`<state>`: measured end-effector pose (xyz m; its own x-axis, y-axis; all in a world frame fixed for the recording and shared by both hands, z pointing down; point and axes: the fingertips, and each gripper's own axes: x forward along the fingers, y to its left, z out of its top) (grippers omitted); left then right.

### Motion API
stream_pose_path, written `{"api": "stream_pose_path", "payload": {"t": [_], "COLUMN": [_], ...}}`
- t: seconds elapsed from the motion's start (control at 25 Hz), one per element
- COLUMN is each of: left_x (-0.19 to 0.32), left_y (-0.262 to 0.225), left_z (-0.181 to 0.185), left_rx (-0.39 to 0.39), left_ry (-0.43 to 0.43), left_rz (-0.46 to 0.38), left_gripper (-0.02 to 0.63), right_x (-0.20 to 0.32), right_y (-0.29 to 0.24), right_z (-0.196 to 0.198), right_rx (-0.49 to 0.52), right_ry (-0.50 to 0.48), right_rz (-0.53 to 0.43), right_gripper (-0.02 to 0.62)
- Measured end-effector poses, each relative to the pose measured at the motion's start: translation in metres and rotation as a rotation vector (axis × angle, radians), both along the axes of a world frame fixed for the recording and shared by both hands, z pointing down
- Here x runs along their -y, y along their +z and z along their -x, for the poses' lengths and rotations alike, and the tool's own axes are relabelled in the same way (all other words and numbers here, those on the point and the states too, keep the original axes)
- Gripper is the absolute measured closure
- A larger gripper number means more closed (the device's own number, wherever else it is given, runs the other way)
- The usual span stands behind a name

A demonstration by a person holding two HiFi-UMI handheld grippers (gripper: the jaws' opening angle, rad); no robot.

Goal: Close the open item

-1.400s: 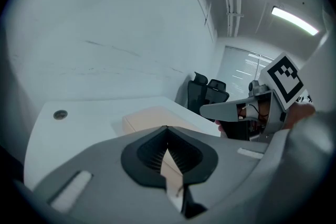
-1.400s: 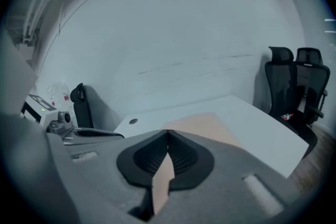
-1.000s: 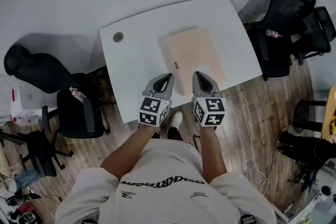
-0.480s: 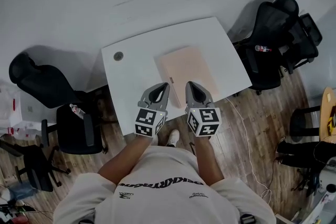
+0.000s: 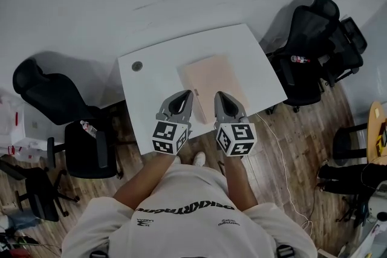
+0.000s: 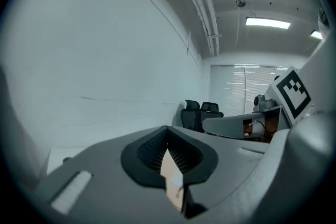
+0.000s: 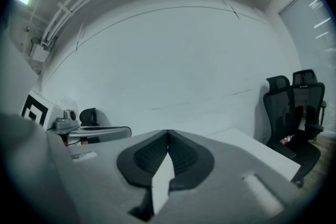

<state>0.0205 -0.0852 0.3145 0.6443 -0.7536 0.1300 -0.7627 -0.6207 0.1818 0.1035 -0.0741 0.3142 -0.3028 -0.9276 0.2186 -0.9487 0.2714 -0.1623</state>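
Observation:
A flat peach-coloured case (image 5: 213, 80) lies on the white table (image 5: 157, 78), lid down flat, with a small clasp on its left edge. My left gripper (image 5: 189, 93) hovers at the case's near left edge, jaws shut and empty. Above the case's near part my right gripper (image 5: 217, 94) is shut and empty too. In the left gripper view the left gripper (image 6: 168, 129) has its tips meeting, and a sliver of the case (image 6: 170, 171) shows through the gap lower down. The right gripper view shows the right gripper (image 7: 168, 132) closed the same way.
A round cable hole (image 5: 137, 66) sits at the table's far left corner. Black office chairs stand left (image 5: 48, 90) and right (image 5: 311, 48) of the table. A white cable (image 5: 281, 151) trails over the wood floor at the right.
Both grippers have drawn back a little toward the person and stayed shut. The head camera shifted, so table and case look smaller. The case has not moved.

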Motion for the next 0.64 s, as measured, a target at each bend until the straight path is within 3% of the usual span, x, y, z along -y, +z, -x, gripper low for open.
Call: {"api": "stream_pose_path", "payload": {"t": [0.64], "left_x": [-0.007], "left_y": [-0.017], "left_z": [0.003], "left_rx": [-0.04], "left_ry": [-0.019], "left_rz": [-0.045], "left_gripper": [0.607], "right_x": [-0.007], "right_y": [-0.012], "right_z": [0.001], "right_rx": [0.014], "right_ry": [-0.009], "right_rz": [-0.05], "right_gripper": [0.597]}}
